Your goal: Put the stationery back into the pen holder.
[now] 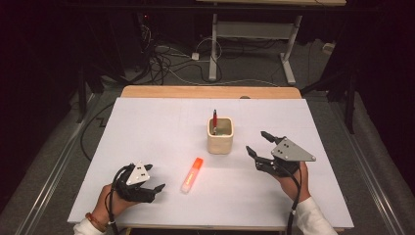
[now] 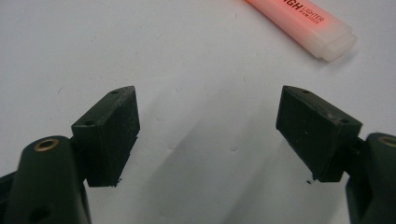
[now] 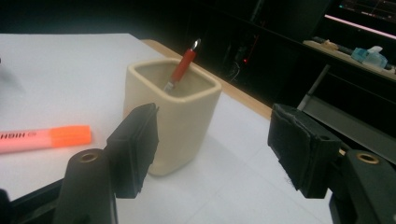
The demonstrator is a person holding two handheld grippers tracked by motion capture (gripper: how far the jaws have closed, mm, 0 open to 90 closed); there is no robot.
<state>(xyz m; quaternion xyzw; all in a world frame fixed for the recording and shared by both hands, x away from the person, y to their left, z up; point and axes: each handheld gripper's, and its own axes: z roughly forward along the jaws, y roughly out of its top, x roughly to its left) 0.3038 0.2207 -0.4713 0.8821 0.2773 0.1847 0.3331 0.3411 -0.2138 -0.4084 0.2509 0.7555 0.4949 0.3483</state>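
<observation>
A cream square cup (image 1: 220, 137) stands near the middle of the white board (image 1: 147, 122), with a red pen (image 1: 214, 120) leaning upright inside it. An orange highlighter (image 1: 192, 175) lies flat in front of the cup, slightly to its left. My left gripper (image 1: 154, 177) rests low at the front left, open and empty, its jaws pointing toward the highlighter (image 2: 303, 23) just beyond them. My right gripper (image 1: 257, 142) hovers open and empty to the right of the cup (image 3: 173, 116). The pen (image 3: 182, 70) and the highlighter (image 3: 44, 138) are visible past its jaws.
The board lies on a wooden table (image 1: 210, 91). Behind the table, a dark floor holds tangled cables (image 1: 166, 63) and the white legs of another desk (image 1: 213, 49).
</observation>
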